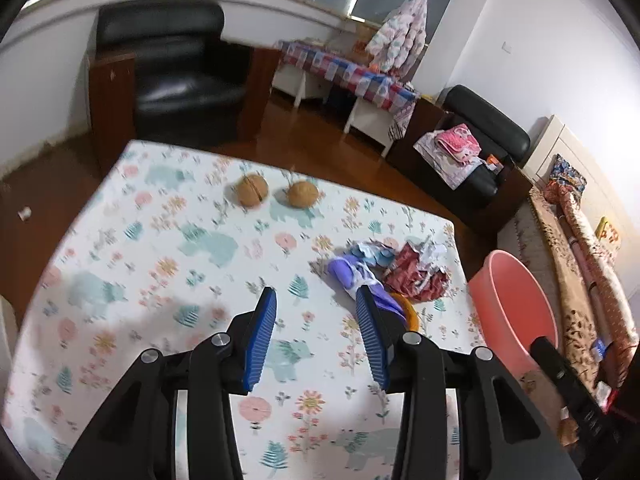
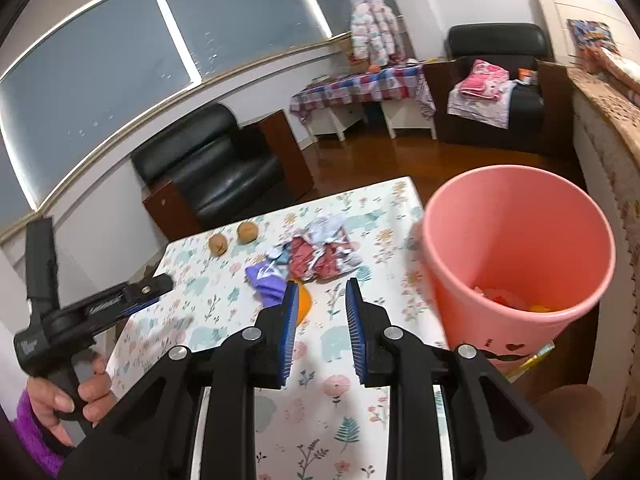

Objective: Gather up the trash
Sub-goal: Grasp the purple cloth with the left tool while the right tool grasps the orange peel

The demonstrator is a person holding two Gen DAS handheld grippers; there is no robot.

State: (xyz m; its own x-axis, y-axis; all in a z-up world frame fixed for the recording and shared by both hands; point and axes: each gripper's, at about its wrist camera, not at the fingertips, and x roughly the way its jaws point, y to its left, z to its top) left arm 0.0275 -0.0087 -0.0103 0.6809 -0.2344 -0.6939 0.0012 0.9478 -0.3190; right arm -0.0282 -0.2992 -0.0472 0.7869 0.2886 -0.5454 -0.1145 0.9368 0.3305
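Left gripper (image 1: 316, 300): jaws apart, nothing between the pads, hanging over the floral tablecloth (image 1: 168, 240). Right gripper (image 2: 322, 294): jaws parted, narrower gap, also empty, tablecloth showing between the blue pads. Left hand (image 2: 76, 392) in a purple sleeve (image 2: 34, 436) wrapped around the left gripper's handle, low left in the right wrist view.

Just past both sets of fingertips: orange peel piece (image 2: 304, 304), partly hidden behind a finger. Touching it, a crumpled purple wrapper (image 1: 352, 274). Beside that, toward the table's right edge, a pile of crumpled red and white packaging (image 1: 416, 272). All lying flat on the cloth, not gripped.

Pink bin (image 2: 516, 256) off the table's right edge, upright, mouth open, some red and yellow scraps at the bottom.

Farther back on the table: two walnuts (image 1: 251, 191) side by side, well apart from the trash pile.

Beyond the table: black leather armchair (image 1: 176, 64), low table with checked cloth (image 1: 344, 70), second armchair with folded pink fabric (image 1: 460, 144), window behind.
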